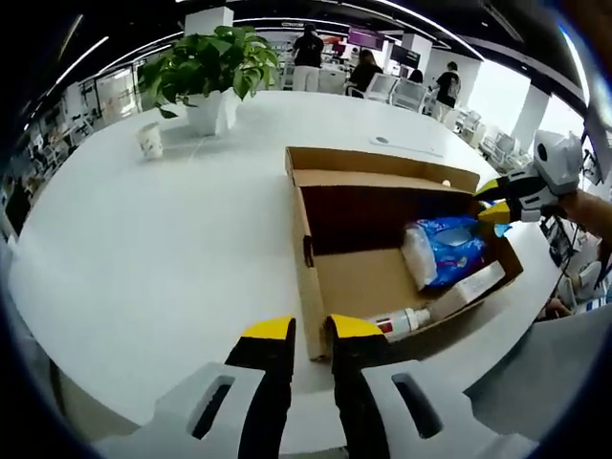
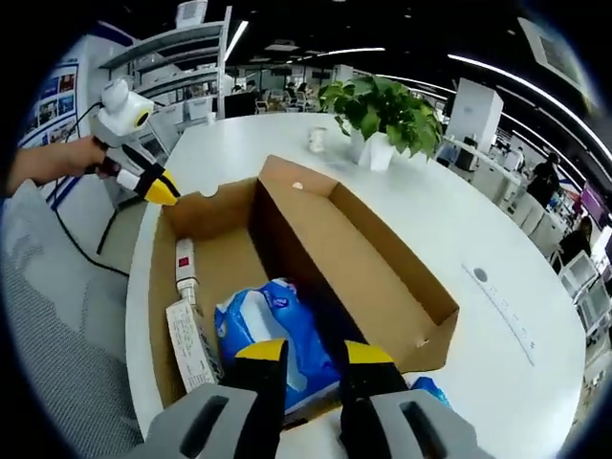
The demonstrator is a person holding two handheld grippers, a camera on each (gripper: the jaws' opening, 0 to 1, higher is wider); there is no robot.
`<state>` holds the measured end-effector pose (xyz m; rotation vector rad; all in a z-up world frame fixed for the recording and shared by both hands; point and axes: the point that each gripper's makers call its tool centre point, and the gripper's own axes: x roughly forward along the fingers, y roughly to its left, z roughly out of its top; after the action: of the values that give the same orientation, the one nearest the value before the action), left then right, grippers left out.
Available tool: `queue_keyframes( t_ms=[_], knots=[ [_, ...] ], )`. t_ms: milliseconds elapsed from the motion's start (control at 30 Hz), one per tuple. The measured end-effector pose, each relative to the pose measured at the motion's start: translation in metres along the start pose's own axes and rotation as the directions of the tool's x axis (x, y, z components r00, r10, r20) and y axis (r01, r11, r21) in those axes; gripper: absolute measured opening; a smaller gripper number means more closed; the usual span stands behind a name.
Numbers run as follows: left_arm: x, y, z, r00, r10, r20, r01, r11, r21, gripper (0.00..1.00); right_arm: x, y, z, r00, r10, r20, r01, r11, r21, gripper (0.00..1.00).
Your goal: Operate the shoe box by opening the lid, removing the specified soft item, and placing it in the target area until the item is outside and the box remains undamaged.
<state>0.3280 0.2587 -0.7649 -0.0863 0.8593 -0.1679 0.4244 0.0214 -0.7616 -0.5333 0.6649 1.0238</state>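
An open cardboard shoe box (image 1: 308, 287) lies on the white table, its lid folded back flat (image 2: 382, 253). Inside lie a soft blue pack (image 1: 445, 247), a white tube with a red label (image 1: 402, 322) and a long white carton (image 1: 469, 290). My left gripper (image 1: 311, 328) hovers off the box's end, its jaws a narrow gap apart with nothing between them. My right gripper (image 2: 314, 351) hangs open just above the blue pack (image 2: 277, 325) at the box's other end. It appears as the right gripper (image 1: 492, 199) in the left gripper view, tips apart. The left gripper (image 2: 161, 191) is at the far end.
A potted plant (image 1: 210, 67) and a paper cup (image 1: 150, 141) stand on the far side of the round table (image 1: 143, 249). A grey sleeve (image 2: 57, 316) is beside the table edge. People and chairs fill the office behind.
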Motion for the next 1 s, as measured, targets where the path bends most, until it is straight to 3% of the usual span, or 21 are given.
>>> queue_keyframes(
  t_ms=[567,1000],
  knots=[
    [0.007,-0.006,-0.003,1.0,-0.021,-0.013,0.02,0.999,-0.027,0.05,0.03,0.013,-0.006,0.997,0.043,-0.057,-0.048,0.994,-0.099,0.13],
    [0.009,-0.007,-0.005,1.0,-0.018,-0.019,0.017,0.999,-0.052,0.05,0.046,0.015,-0.008,0.996,0.025,-0.091,-0.047,0.967,-0.249,0.01]
  ],
)
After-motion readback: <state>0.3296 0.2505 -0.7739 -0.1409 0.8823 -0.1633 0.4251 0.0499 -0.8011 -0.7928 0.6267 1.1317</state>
